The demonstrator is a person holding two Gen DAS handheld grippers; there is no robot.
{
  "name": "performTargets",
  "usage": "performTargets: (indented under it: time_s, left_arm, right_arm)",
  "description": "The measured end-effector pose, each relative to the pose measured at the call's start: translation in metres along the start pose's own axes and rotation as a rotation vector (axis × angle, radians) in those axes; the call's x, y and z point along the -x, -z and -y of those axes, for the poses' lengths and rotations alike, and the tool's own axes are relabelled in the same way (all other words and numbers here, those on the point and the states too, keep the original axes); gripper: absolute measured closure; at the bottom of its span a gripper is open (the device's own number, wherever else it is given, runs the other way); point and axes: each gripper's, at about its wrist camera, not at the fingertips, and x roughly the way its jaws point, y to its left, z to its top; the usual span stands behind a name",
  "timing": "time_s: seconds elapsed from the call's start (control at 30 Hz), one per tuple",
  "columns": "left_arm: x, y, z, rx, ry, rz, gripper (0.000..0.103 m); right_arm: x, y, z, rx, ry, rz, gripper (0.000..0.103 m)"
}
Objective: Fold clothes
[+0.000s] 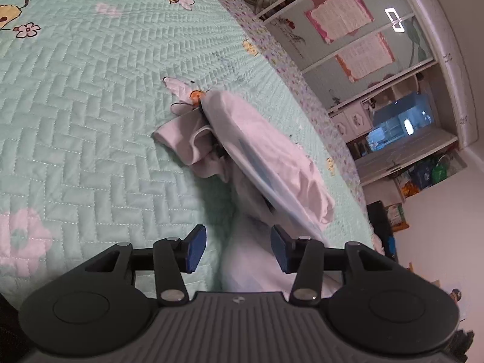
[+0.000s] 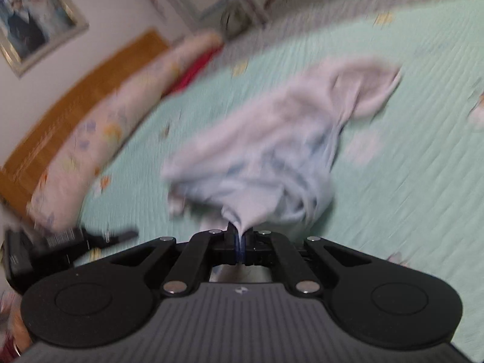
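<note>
Pale lilac cloth, a crumpled garment, lies bunched on the mint quilted bedspread; the right gripper is clenched on a pinch of its near edge, the fabric drawn to a point between the pads; the left gripper is spread wide above the cloth, grasping nothing

— Where does the left wrist view sit?

— Low over the green quilt, looking along its own fingers towards the wardrobe at the bed's far side.

— And the right one?

— Also close above the quilt, facing the headboard and the picture on the wall. It is blurred.

— What do both see?

— The quilt and the pale garment on it, both from near.
</note>
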Motion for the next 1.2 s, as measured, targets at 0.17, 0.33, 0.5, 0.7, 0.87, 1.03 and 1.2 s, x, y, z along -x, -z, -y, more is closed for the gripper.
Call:
performTargets:
  time_s: [0.17,0.33,0.5,0.7,0.87,1.03,1.2]
  left_arm:
    - [-0.005,0.001,0.004,0.009,-0.028,0.022,0.044]
    - [-0.021,-0.006,-0.010,0.106,-0.055,0.056,0.043]
    - [-0.052,-0.026,-0.013,0.197,-0.058,0.117,0.037]
    - [-0.097,-0.039,-0.028,0.466,-0.043,0.151,0.037]
    - [-0.124,-0.045,-0.032,0.517,-0.083,0.174,0.037]
    - [-0.149,-0.065,-0.010,0.365,-0.075,0.148,0.093]
    - [-0.151,-0.065,0.073,0.053,-0.029,0.108,0.093]
  right_arm:
    - [0.023,0.000,0.035,-0.124,0.079,0.020,0.101]
    - [0.047,0.000,0.070,-0.248,0.158,0.039,0.067]
    - [0.071,-0.013,0.070,-0.225,0.199,0.167,0.058]
    - [0.089,-0.037,0.079,-0.264,0.118,0.276,0.056]
    - [0.082,-0.042,0.082,-0.252,0.060,0.248,0.048]
    - [0.065,-0.036,0.084,-0.268,0.052,0.200,0.048]
    - [0.068,-0.028,0.091,-0.281,0.041,0.198,0.047]
